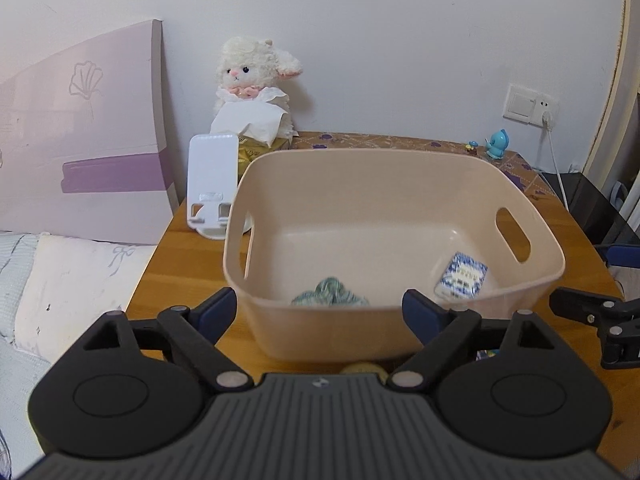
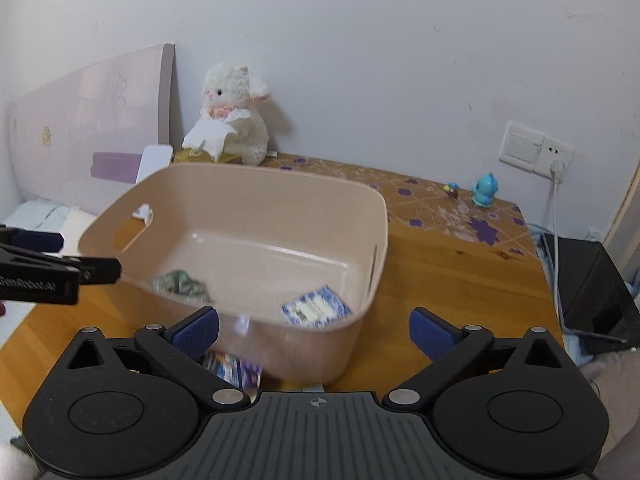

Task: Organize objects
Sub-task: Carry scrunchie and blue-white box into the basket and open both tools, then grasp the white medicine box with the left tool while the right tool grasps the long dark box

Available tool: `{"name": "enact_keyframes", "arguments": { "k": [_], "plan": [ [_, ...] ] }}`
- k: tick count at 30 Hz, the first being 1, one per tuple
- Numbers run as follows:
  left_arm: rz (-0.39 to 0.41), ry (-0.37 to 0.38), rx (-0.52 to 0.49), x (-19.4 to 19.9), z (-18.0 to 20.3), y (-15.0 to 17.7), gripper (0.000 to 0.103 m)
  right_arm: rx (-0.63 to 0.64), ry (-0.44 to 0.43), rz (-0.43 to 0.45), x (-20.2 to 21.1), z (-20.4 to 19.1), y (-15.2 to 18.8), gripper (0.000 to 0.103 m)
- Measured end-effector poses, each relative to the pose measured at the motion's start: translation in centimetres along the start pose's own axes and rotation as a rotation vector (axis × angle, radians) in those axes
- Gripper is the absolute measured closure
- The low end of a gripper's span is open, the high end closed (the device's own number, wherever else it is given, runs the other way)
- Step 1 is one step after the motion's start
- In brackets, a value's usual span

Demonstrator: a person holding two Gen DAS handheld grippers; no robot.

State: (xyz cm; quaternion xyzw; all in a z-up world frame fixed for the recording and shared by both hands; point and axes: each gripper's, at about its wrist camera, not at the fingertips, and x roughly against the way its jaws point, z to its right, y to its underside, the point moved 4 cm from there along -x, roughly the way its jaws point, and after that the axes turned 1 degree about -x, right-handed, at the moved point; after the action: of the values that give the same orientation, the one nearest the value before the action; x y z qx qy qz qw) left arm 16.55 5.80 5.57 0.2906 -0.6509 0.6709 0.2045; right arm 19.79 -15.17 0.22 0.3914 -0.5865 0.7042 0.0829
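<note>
A beige basket (image 1: 394, 332) stands on the wooden table (image 1: 188, 264), and everything here is placed from it. Inside, near its front wall, lie a crumpled green cloth (image 1: 330, 295) and a blue-and-white packet (image 1: 461, 276). The left tongs (image 1: 320, 310) hang just before the front wall, wide apart and holding nothing. The right tongs (image 2: 314, 330) are at the basket's front right corner, also spread wide and empty. Before the basket, low in the right wrist view, lies another blue patterned packet (image 2: 232, 368), perhaps a second pack; it is blurred. Behind the basket sits a plush lamb (image 1: 250, 80) with a white phone stand (image 1: 212, 184) beside it.
</note>
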Motion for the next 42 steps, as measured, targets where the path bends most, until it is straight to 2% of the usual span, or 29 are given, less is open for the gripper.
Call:
{"name": "enact_keyframes", "arguments": {
  "k": [9, 22, 29, 36, 42],
  "plan": [
    [-0.029, 0.007, -0.03, 1.3, 1.2, 4.1, 0.012, 0.003, 0.024, -0.073, 0.7, 0.0, 5.3, 0.0],
    [-0.124, 0.051, -0.03, -1.3, 3.8, 9.1, 0.012, -0.041, 0.05, -0.139, -1.3, 0.7, 10.1, 0.0],
    [-0.173, 0.093, -0.019, -3.0, 5.1, 10.5, 0.012, -0.064, 0.067, -0.15, -2.7, 1.1, 11.4, 0.0],
    [-0.187, 0.135, 0.008, -3.9, 6.1, 11.0, 0.011, -0.063, 0.06, -0.149, -3.1, 0.7, 11.6, 0.0],
    [-0.19, 0.119, 0.045, -4.3, 5.5, 11.0, 0.007, -0.063, 0.056, -0.15, -3.3, 0.5, 11.7, 0.0]
  ]
}}
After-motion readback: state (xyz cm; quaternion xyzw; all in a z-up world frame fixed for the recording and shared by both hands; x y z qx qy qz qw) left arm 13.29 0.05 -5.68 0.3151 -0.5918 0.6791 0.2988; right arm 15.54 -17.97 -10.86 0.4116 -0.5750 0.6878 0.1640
